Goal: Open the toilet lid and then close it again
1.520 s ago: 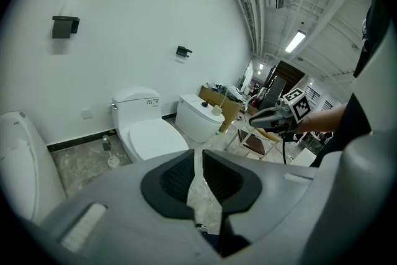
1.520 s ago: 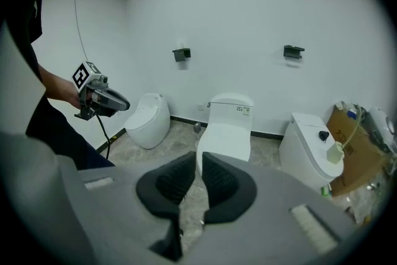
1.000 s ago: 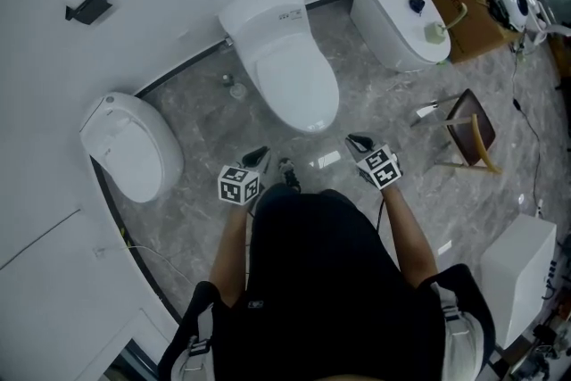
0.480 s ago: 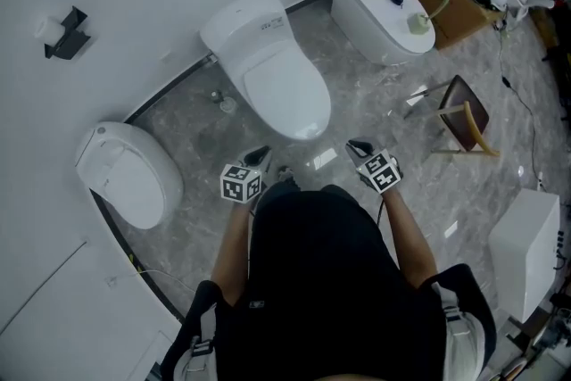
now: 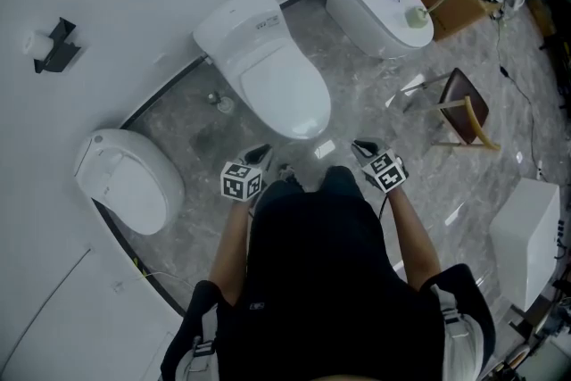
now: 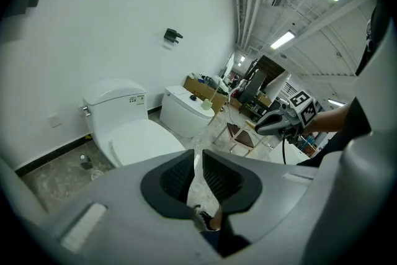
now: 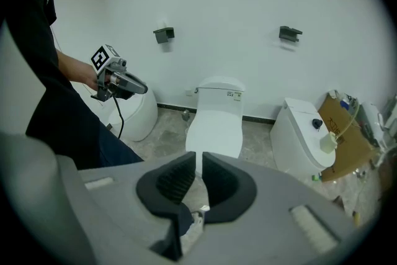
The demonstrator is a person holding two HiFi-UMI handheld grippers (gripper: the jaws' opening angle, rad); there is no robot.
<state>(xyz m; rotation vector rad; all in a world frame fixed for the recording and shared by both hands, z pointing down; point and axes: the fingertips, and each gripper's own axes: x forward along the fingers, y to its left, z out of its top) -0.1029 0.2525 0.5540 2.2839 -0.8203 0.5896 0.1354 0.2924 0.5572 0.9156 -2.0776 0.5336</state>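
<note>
Marble floor (image 5: 192,128) separates the lowered toilet lid (image 5: 284,89) from left tool (image 5: 260,154) and right tool (image 5: 361,145), both closed, empty.

The hand-held gripper (image 7: 199,161), jaws together, faces closed toilet (image 7: 214,128).

Both forearms (image 5: 234,236) reach forward from the torso, stopping short of the toilet (image 5: 268,76). The left gripper (image 5: 258,156) and right gripper (image 5: 362,147) point downward on either side of its front rim, clear of it, each with its jaws closed together on nothing.

Glossy toilet lid (image 5: 284,89), floor (image 5: 190,135) — polished stone
</note>
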